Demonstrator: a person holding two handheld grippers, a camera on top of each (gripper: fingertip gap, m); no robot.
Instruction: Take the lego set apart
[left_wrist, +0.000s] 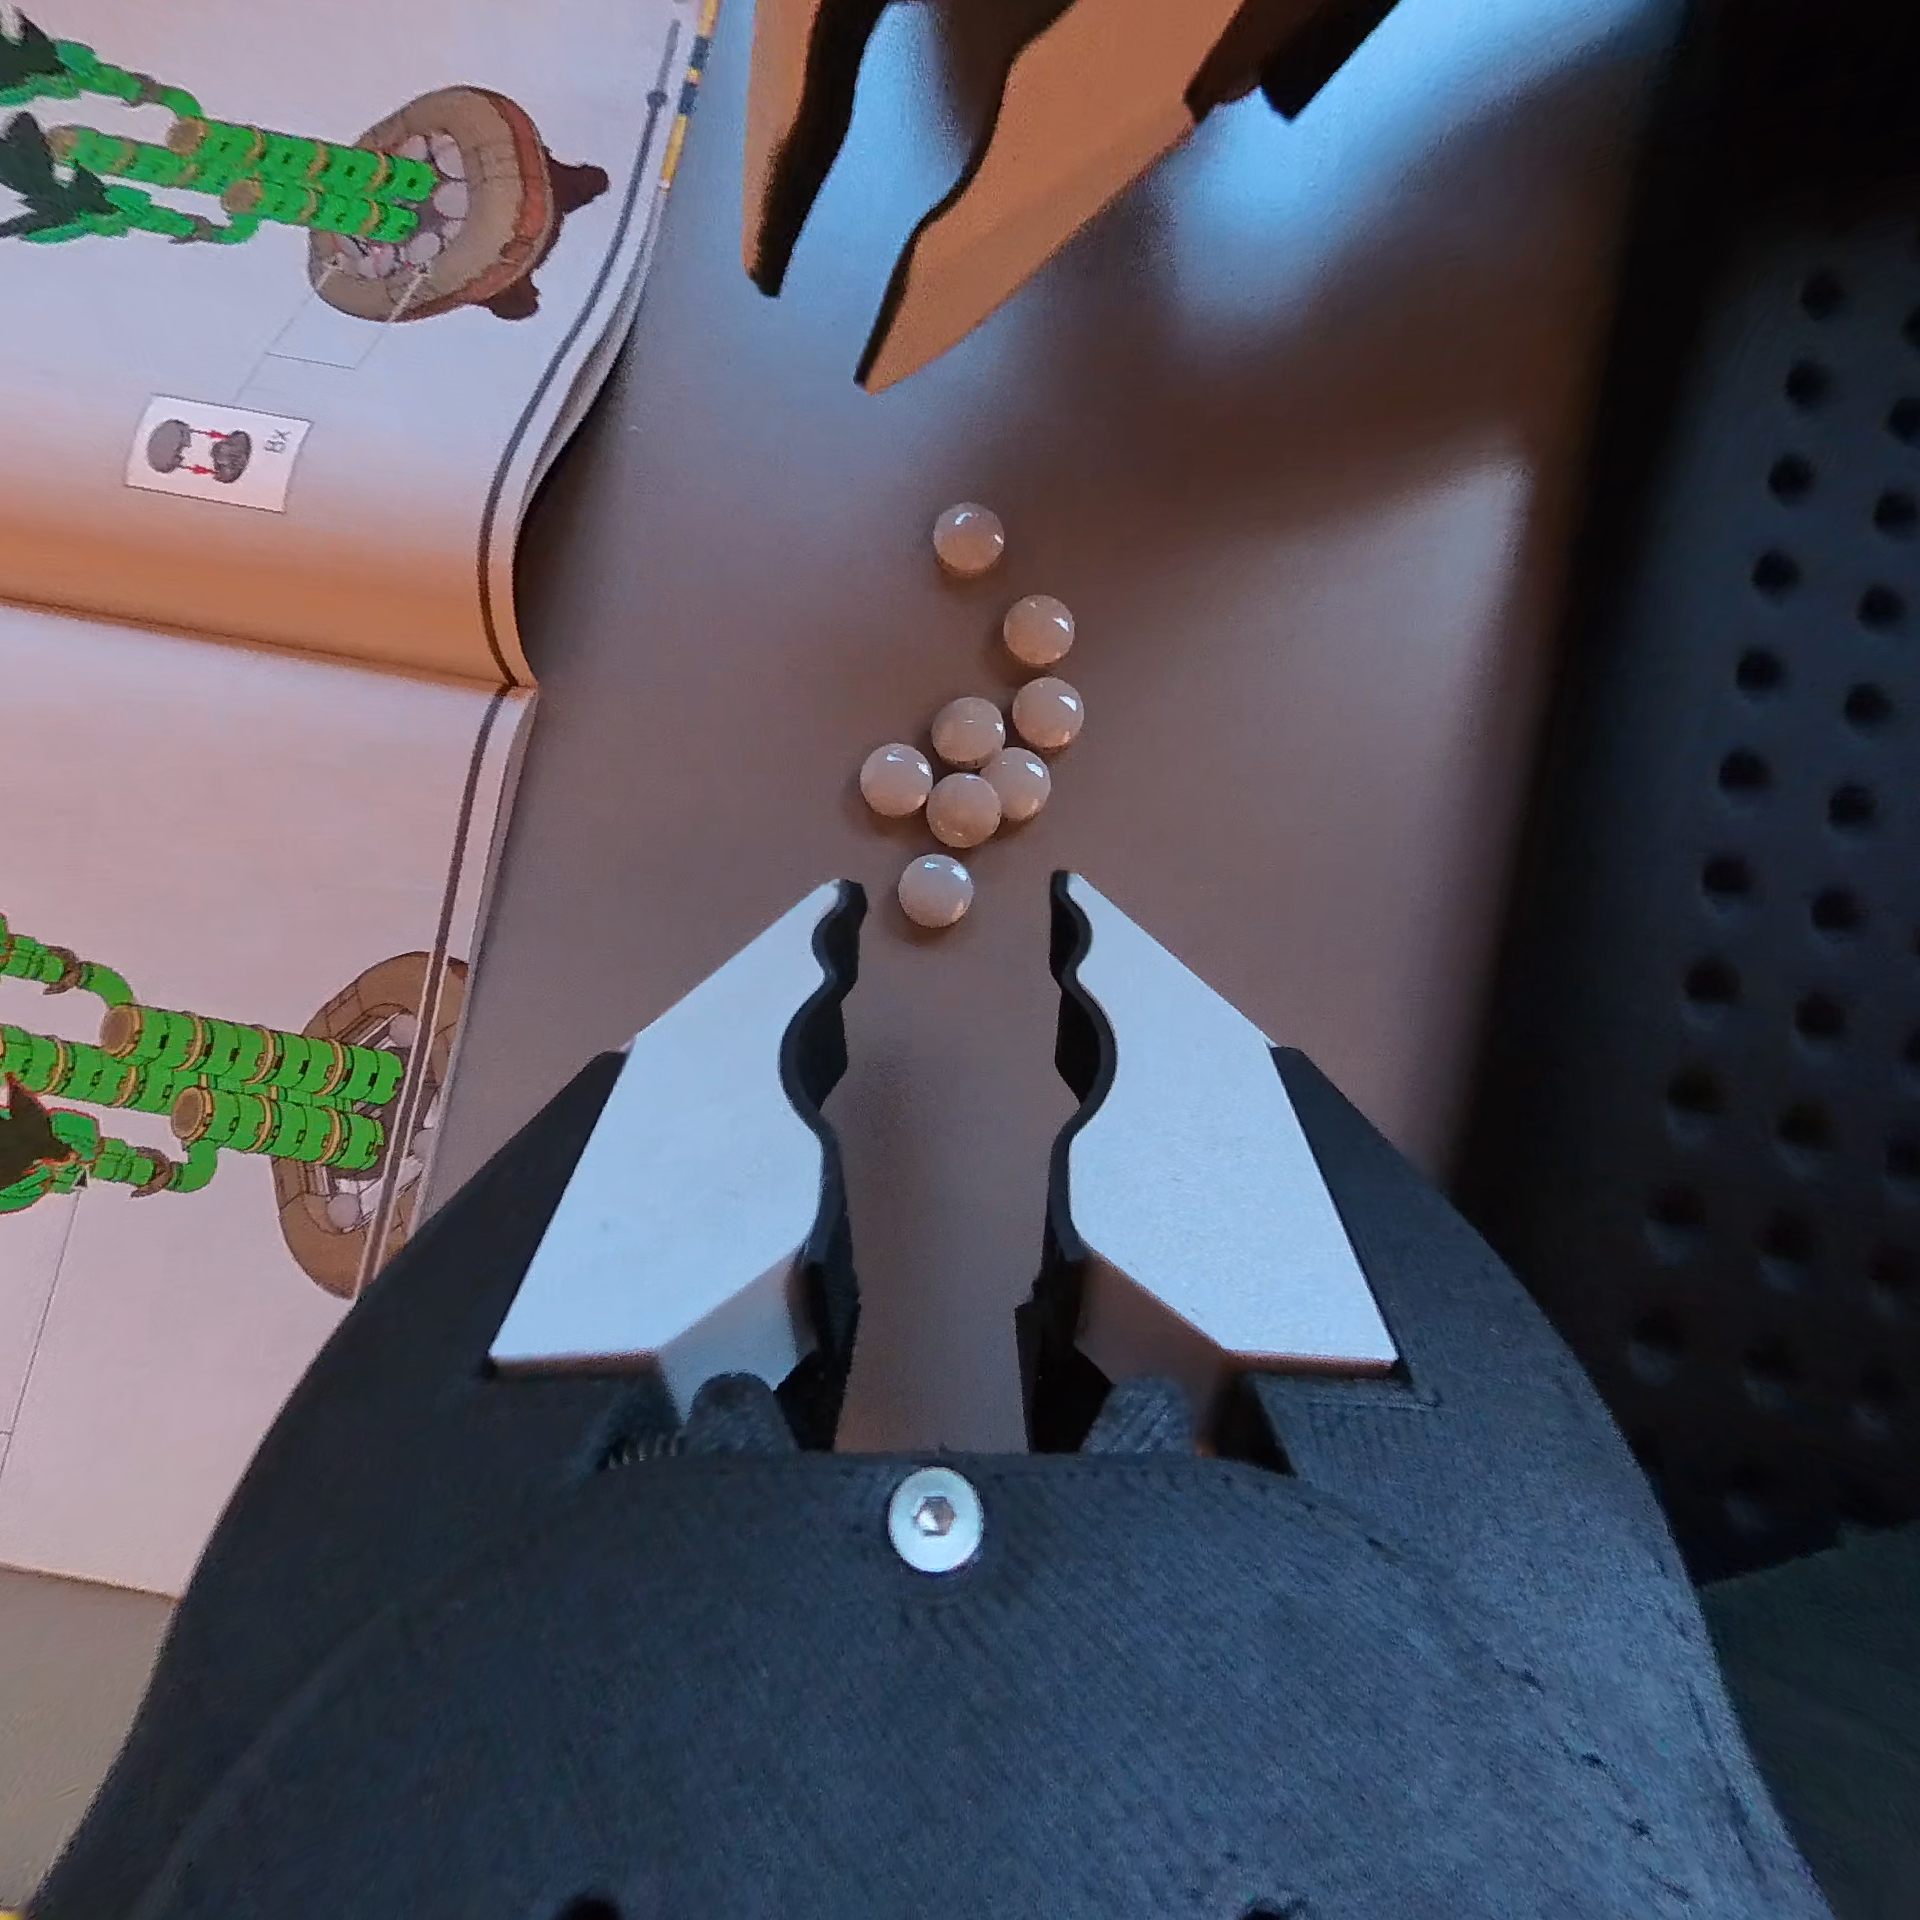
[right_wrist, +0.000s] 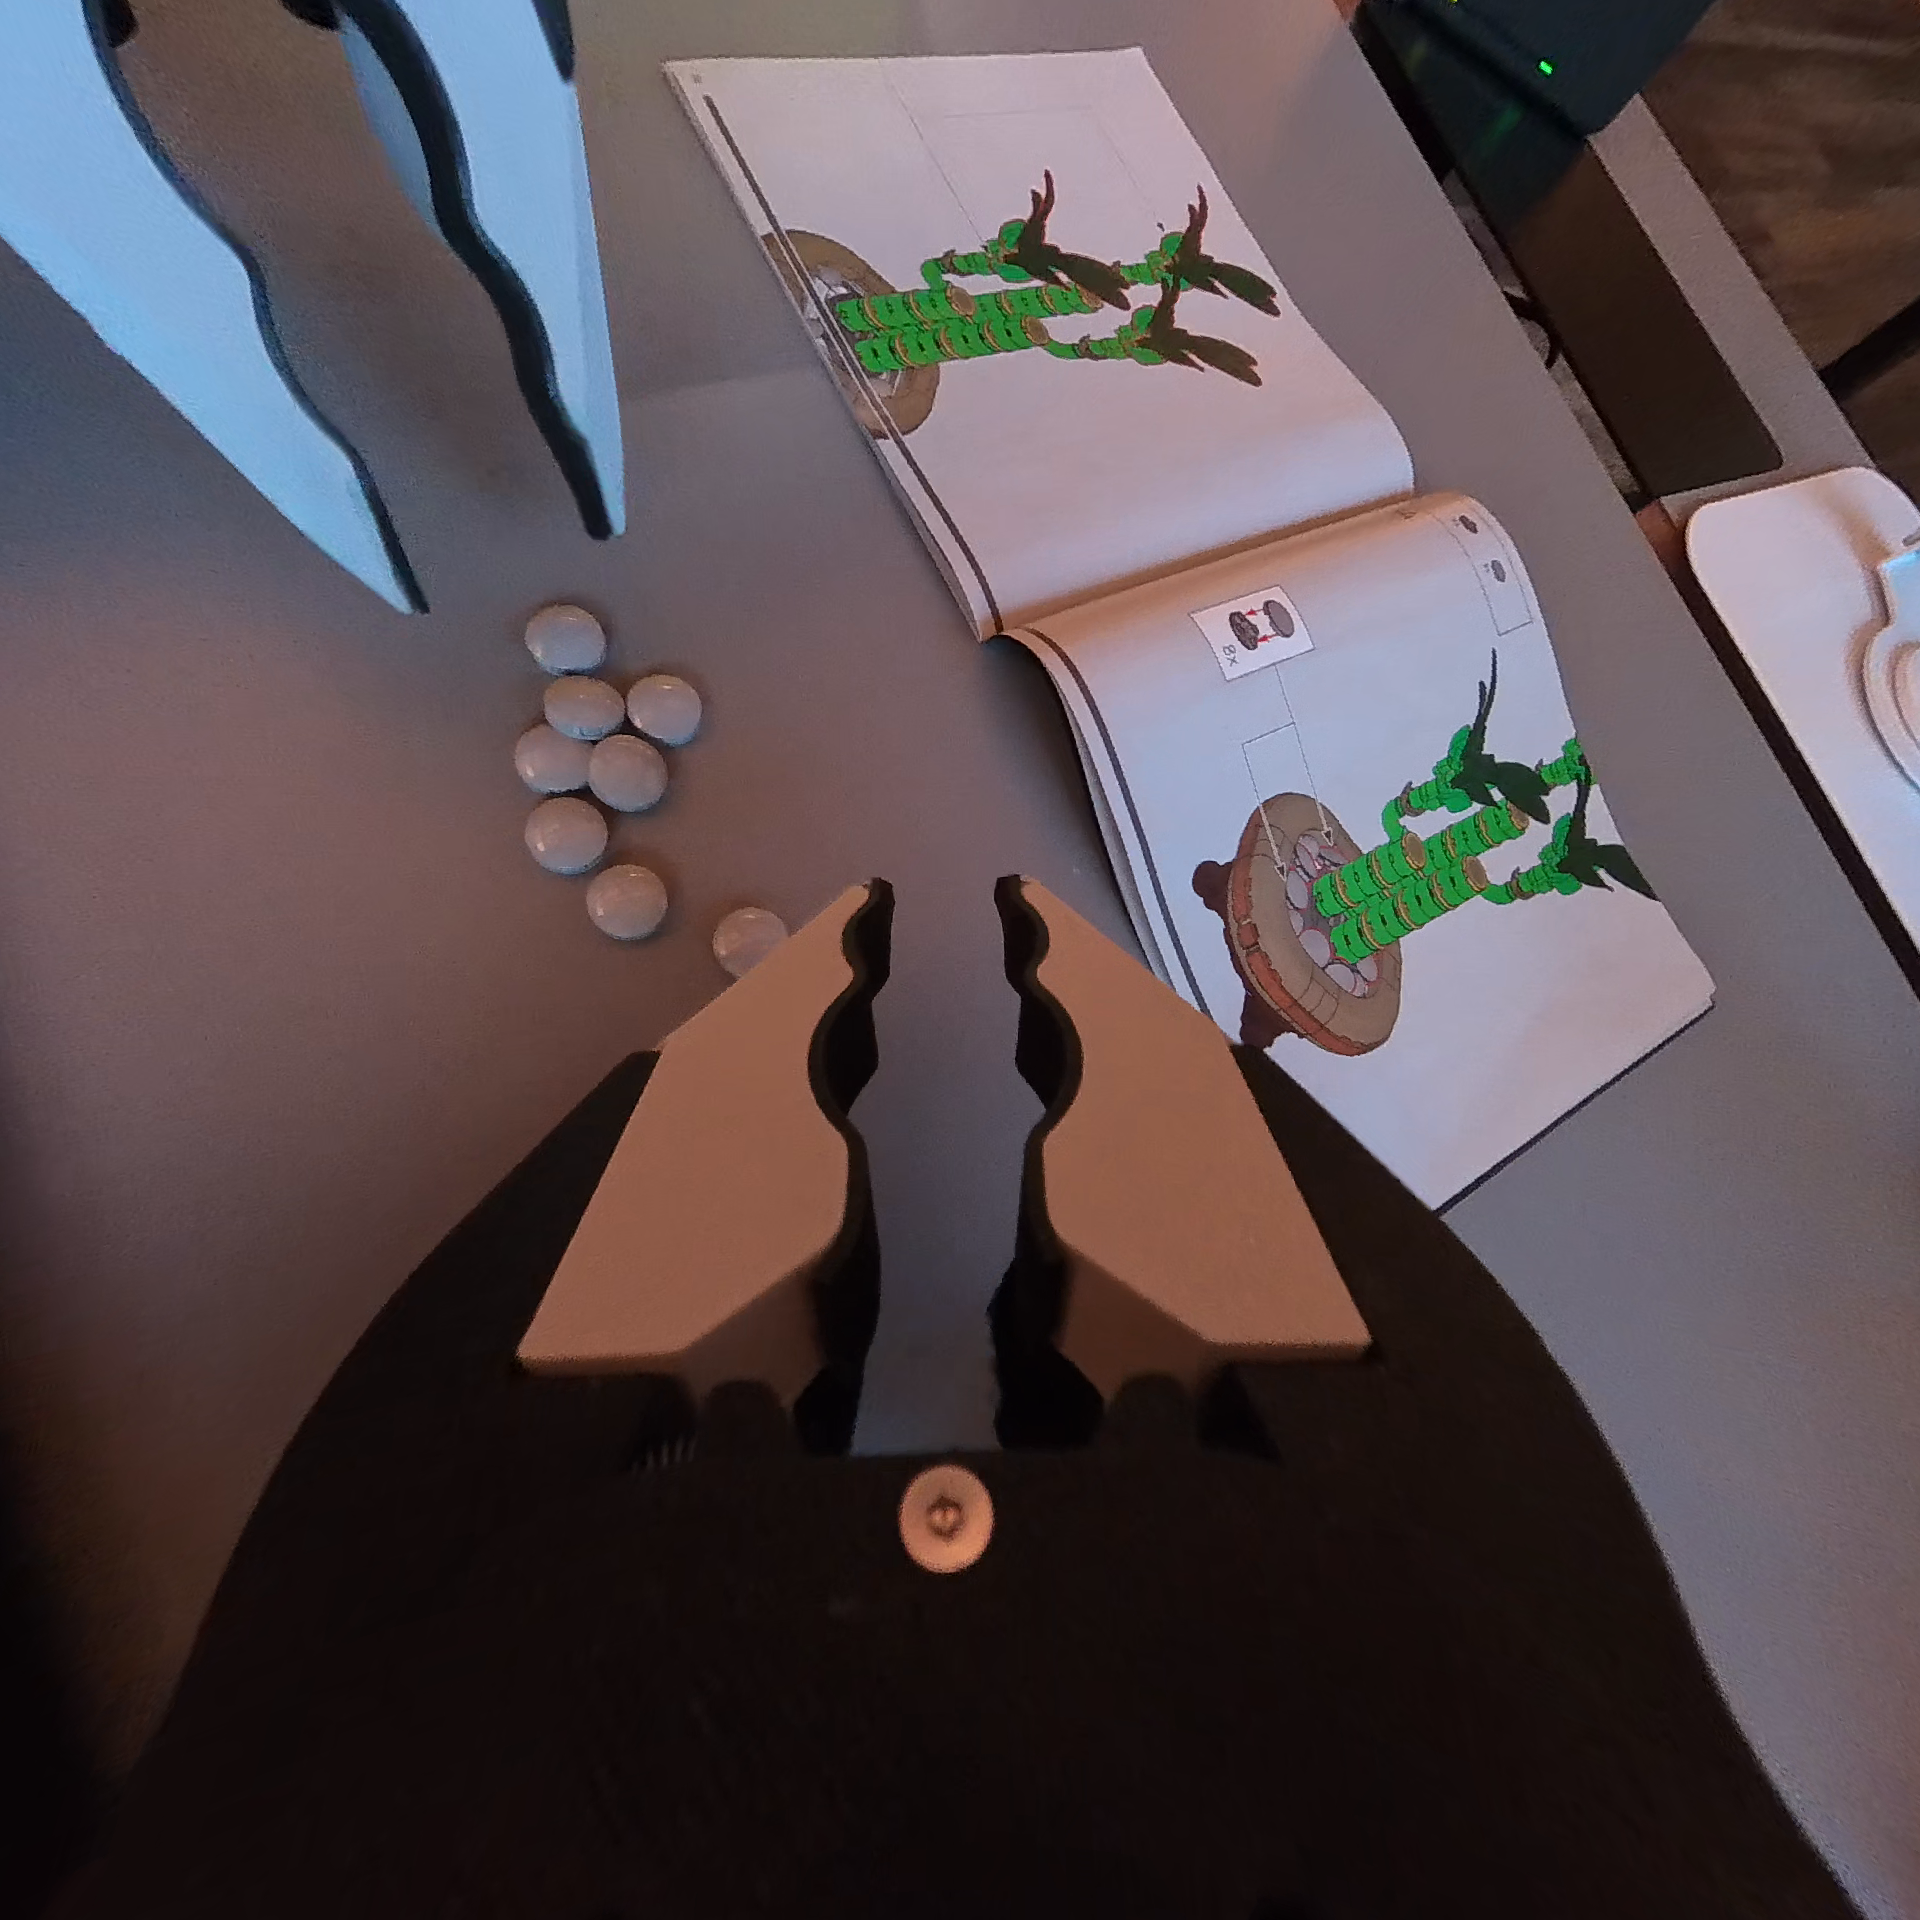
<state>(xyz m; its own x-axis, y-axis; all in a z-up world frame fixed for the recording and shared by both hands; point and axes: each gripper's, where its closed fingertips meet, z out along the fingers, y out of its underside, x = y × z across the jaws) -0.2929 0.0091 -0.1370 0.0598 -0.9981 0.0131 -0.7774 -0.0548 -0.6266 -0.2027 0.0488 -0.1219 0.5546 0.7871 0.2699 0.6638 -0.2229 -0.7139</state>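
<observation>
Left gripper (left_wrist: 958, 891) part open, empty; nearest grey dome piece (left_wrist: 935, 890) frame centre: straddle squarely, close gently. Right gripper (right_wrist: 943, 902) narrowly open, empty.

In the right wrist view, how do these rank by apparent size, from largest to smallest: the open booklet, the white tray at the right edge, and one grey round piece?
1. Open booklet, largest by far.
2. White tray, cut off by the frame, so its full size is unsure.
3. Grey round piece, smallest.
</observation>
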